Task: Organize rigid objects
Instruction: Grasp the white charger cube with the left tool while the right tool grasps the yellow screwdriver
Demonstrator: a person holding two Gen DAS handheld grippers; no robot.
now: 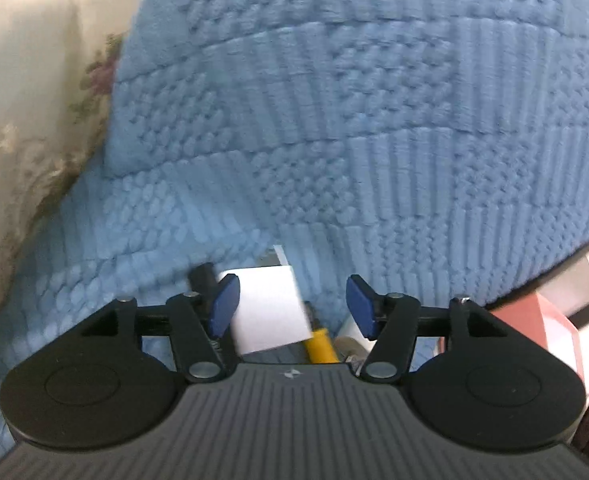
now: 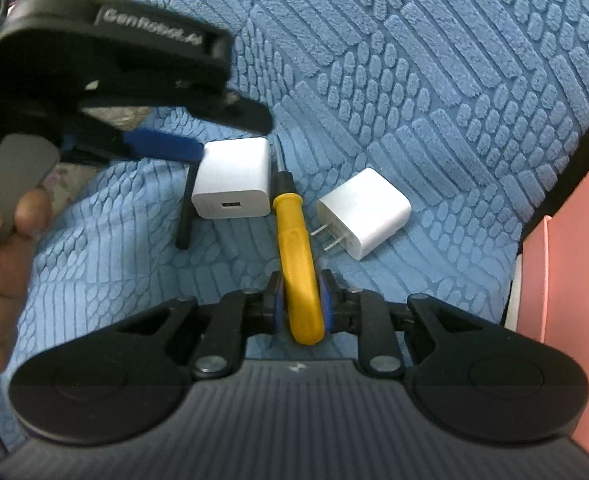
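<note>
The yellow-handled screwdriver [image 2: 299,264] is being clamped in the right claw [image 2: 299,307] for sorting, while the left claw [image 1: 292,306] is being held wide around a white charger [image 1: 268,308], unpressed.

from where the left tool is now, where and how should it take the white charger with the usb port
Probably across the two broad flat side faces of the white charger, coming down from above. It lies flat on the blue blanket with its port end facing the camera. The screwdriver lies close along its right side, so the pad there has little room.
</note>
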